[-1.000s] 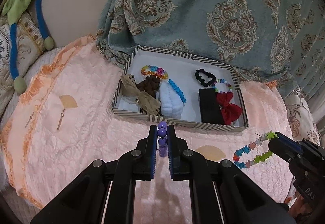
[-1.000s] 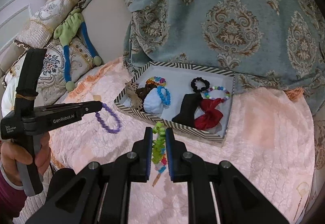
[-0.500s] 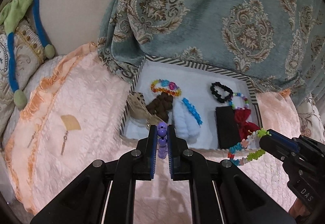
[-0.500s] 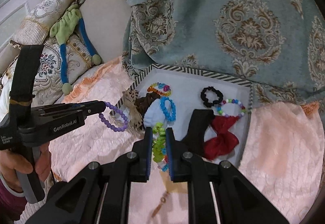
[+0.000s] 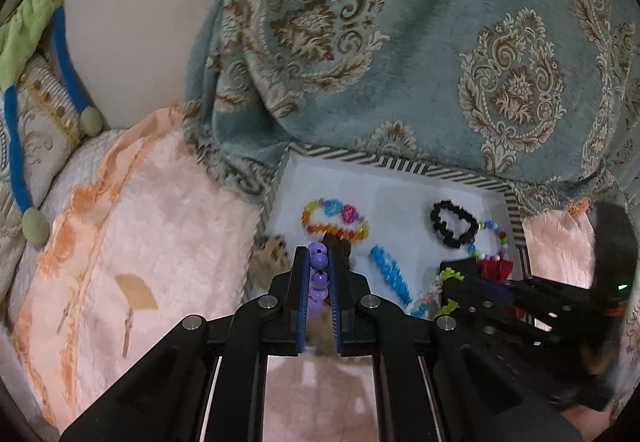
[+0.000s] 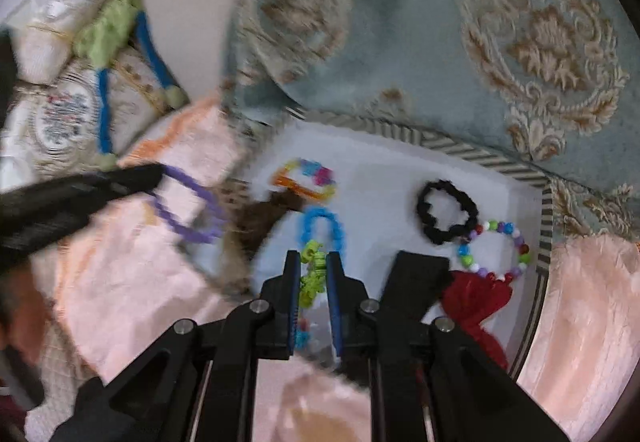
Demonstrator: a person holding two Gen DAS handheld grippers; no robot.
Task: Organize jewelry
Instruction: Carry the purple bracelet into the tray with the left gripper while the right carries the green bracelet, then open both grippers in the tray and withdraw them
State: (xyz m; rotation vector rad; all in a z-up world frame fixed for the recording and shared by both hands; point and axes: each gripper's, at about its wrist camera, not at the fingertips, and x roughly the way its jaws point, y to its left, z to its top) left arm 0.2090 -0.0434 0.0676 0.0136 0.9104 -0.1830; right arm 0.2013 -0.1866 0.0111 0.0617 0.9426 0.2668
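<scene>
My left gripper is shut on a purple bead bracelet and holds it over the near left part of the striped white box. In the right wrist view the bracelet hangs as a loop from the left gripper. My right gripper is shut on a green and multicoloured flower bracelet above the box's middle. It also shows in the left wrist view, just right of my left gripper.
The box holds an orange-rainbow bracelet, a blue bead bracelet, a black scrunchie, a multicolour bead bracelet, a red bow and brown items. A teal patterned blanket lies behind; pillows at left.
Both grippers have moved forward with their bracelets, from above the pink bedspread to over the box. The right gripper now sits close beside the left one.
</scene>
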